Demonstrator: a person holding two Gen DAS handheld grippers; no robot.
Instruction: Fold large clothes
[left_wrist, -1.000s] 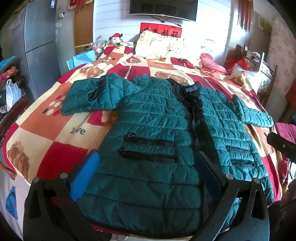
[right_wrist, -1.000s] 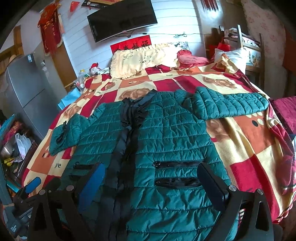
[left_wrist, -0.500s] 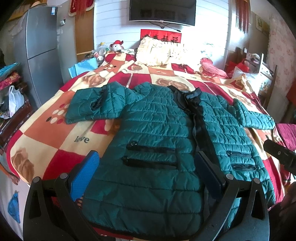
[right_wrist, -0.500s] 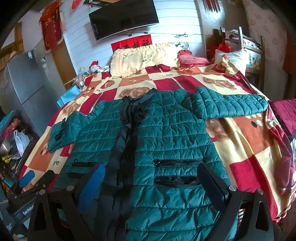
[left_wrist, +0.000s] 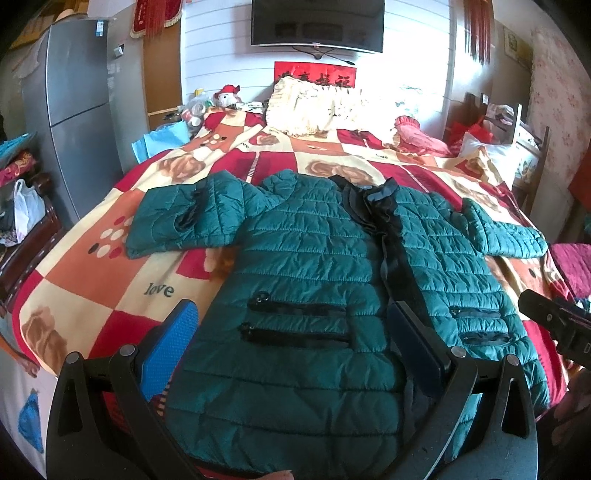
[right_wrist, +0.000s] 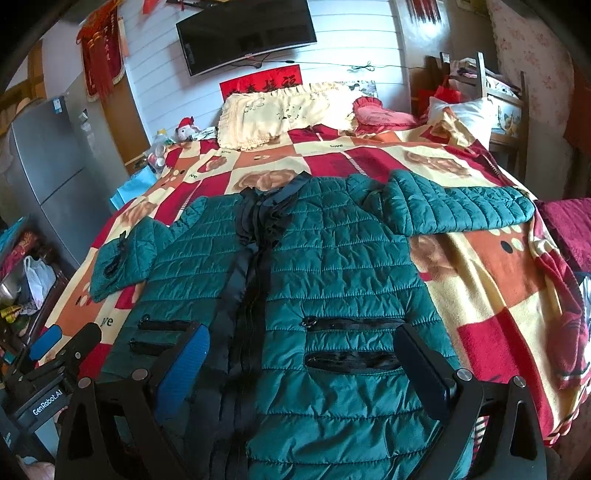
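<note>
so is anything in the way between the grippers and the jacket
Nothing visible. The green jacket lies spread flat on the blanket, and both the left gripper and right gripper hang open right above its hem.

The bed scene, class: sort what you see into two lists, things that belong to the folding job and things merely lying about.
Belongs to the job:
green quilted jacket, spread flat, front up
left gripper, open
right gripper, open
patchwork blanket, the work surface

Just lying about:
cream frilled pillow
pink cushion
plush toy
wall television
refrigerator
</note>
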